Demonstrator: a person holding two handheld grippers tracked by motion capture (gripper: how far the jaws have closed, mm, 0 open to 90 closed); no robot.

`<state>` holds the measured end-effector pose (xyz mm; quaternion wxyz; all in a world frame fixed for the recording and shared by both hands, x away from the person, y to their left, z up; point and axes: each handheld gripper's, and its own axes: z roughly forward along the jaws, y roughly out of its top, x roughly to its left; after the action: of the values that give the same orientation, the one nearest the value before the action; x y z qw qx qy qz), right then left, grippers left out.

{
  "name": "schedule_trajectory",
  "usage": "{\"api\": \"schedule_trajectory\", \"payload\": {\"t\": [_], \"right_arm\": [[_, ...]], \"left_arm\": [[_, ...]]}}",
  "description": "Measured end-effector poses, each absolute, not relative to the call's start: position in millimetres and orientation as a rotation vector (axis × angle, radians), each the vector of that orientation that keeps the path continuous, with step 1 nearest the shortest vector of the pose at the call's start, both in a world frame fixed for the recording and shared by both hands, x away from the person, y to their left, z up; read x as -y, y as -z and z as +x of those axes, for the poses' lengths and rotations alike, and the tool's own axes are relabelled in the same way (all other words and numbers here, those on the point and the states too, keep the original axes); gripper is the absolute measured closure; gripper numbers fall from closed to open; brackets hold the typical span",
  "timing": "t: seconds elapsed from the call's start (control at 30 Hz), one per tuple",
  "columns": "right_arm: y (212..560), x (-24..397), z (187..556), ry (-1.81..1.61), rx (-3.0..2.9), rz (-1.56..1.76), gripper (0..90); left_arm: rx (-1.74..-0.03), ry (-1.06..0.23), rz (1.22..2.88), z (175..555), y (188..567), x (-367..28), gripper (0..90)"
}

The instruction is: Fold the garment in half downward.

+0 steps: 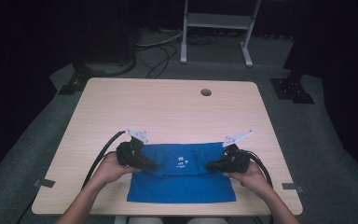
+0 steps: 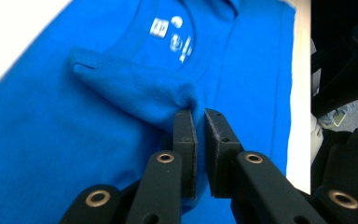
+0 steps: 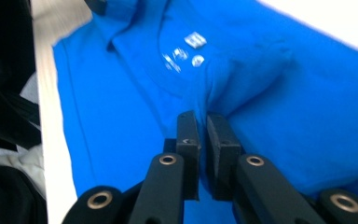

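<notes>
A round cable hole (image 1: 206,92) is seen in the wooden table (image 1: 168,107), far beyond the tongs, and a white metal stand (image 1: 216,28) farther still.

Light wood table (image 1: 168,112), round hole (image 1: 206,92) near far edge; folded blue shirt (image 1: 182,184) at near edge.

White print (image 2: 170,35) inside the blue shirt (image 2: 74,154) collar is too blurred to read.

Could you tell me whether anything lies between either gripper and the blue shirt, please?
Nothing visible does. The left gripper and the right gripper are each already shut on a raised fold of the blue shirt, near its collar.
</notes>
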<state>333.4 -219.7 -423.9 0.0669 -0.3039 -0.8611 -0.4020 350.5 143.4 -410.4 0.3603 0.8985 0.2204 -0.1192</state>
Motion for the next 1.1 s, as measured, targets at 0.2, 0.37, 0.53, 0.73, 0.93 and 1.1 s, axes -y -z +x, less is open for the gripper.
{"api": "schedule_trajectory", "payload": {"t": [0.2,0.37,0.53,0.73,0.93,1.1], "right_arm": [[430,221,331,1.164,2.612,-0.925,83.1],[427,220,330,1.124,2.642,-0.929,74.5],[414,221,335,1.13,2.619,-0.966,60.7],[400,213,350,1.143,2.549,-1.063,46.3],[402,201,365,1.091,2.484,-1.175,45.9],[408,196,375,1.031,2.448,-1.25,50.5]], "left_arm": [[-0.602,0.35,2.324,351,418,-145,77.3],[-0.646,0.396,2.28,353,414,-152,65.7],[-0.698,0.388,2.19,359,403,-159,56.3],[-0.783,0.374,2.153,373,404,-153,49.9],[-0.892,0.343,2.151,385,409,-144,43.4],[-0.932,0.329,2.158,393,414,-141,42.5]]}}
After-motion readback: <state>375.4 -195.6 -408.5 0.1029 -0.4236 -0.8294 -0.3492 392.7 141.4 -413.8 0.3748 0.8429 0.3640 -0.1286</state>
